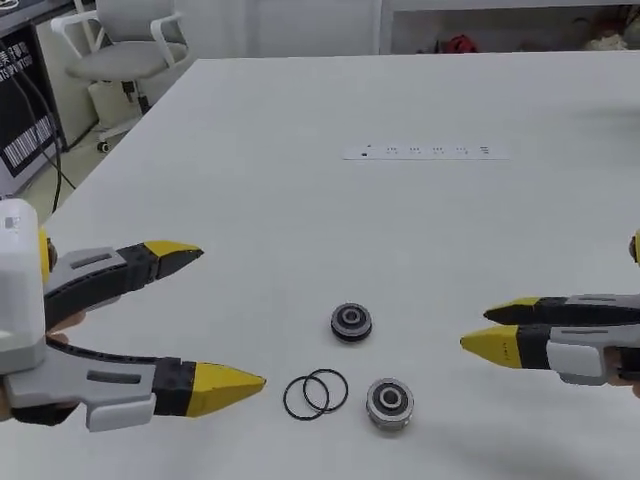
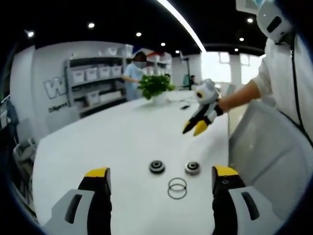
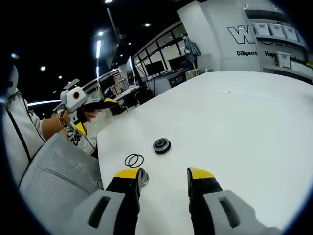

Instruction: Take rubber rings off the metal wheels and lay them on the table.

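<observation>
Two rubber rings (image 1: 315, 393) already lie on the surface (image 1: 400, 220) by the metal wheels (image 1: 351, 322), so probably little remains; the left gripper (image 1: 225, 316) is wide open and the right gripper (image 1: 478, 328) barely parted, both empty.

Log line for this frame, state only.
left gripper open, empty | right gripper open, empty | two rubber rings overlapping on table | two metal wheels flat, ungripped

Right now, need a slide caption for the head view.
Left gripper and right gripper, both open, flank two metal wheels and overlapping rubber rings on a table.
</observation>
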`<state>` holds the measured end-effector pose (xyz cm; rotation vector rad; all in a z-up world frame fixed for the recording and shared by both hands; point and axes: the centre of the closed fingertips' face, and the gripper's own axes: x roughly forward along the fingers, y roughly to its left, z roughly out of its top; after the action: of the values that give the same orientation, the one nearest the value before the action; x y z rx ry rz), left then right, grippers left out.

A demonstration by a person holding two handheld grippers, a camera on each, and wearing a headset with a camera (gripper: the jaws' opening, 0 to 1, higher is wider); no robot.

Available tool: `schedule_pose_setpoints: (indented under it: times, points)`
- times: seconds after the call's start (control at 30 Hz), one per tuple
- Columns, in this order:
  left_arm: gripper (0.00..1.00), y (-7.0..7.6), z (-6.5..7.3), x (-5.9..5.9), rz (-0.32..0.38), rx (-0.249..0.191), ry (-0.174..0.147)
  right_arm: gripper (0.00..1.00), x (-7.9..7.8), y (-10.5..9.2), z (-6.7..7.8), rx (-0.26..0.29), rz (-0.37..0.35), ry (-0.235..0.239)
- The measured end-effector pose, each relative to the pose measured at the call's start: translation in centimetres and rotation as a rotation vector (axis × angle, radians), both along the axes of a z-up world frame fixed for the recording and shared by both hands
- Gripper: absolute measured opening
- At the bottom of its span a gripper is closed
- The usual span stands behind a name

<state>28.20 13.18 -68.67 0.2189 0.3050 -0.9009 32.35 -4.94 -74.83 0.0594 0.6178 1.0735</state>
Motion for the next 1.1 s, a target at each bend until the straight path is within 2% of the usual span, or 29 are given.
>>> schedule_pose_setpoints:
  times: [0.2,0.6,0.93,1.1]
  points:
    - [0.85,-1.2,0.4,0.8,-0.029,-0.014,-0.003,0.35,-0.2,-0.5,-0.4,0.004,-0.014,0.006]
    - [0.81,-3.5,0.0,3.5,-0.087,-0.008,-0.003,0.35,-0.2,-1.1,-1.2,0.028,-0.041,0.031]
    - [0.74,-5.4,-1.0,6.0,-0.118,-0.014,0.006,0.35,0.0,-1.2,-1.9,0.043,-0.052,0.054]
    - [0.71,-6.4,-1.6,6.7,-0.141,-0.025,0.019,0.34,0.2,-1.2,-2.0,0.048,-0.053,0.056]
